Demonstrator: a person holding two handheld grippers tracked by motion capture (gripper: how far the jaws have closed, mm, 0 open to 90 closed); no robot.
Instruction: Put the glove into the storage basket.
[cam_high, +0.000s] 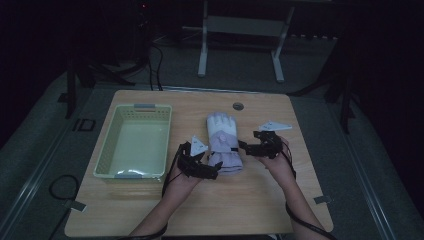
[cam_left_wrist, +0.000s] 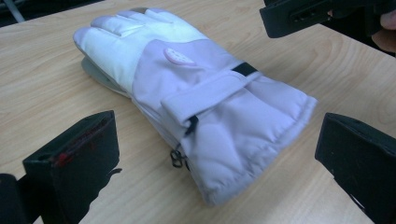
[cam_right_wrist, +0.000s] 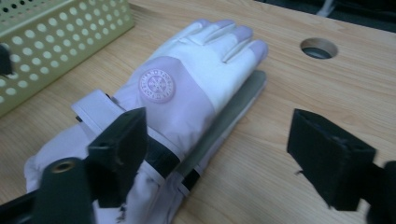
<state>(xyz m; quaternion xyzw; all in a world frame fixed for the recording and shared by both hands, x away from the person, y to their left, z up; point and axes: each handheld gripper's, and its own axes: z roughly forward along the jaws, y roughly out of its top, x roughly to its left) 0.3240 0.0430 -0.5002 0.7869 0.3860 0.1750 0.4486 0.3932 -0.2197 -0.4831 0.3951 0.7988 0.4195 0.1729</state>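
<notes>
A lilac and white padded glove (cam_high: 223, 140) lies flat in the middle of the wooden table (cam_high: 240, 200), fingers pointing away from me. My left gripper (cam_high: 213, 170) is at the cuff's near-left corner. In the left gripper view the glove (cam_left_wrist: 196, 88) lies ahead, and the left gripper (cam_left_wrist: 217, 140) is open, its jaws standing wide on either side of the cuff without touching it. My right gripper (cam_high: 243, 146) is at the glove's right side by the wrist strap. In the right gripper view the right gripper (cam_right_wrist: 224, 135) is open, one jaw over the glove (cam_right_wrist: 187, 88) at the strap, the other over bare table.
A pale green perforated basket (cam_high: 135, 107) stands left of the glove, with nothing visible inside; its wall (cam_right_wrist: 60, 28) is close by. A round cable hole (cam_high: 238, 106) sits at the table's far edge. One finger of the right gripper (cam_left_wrist: 299, 16) shows beyond the glove.
</notes>
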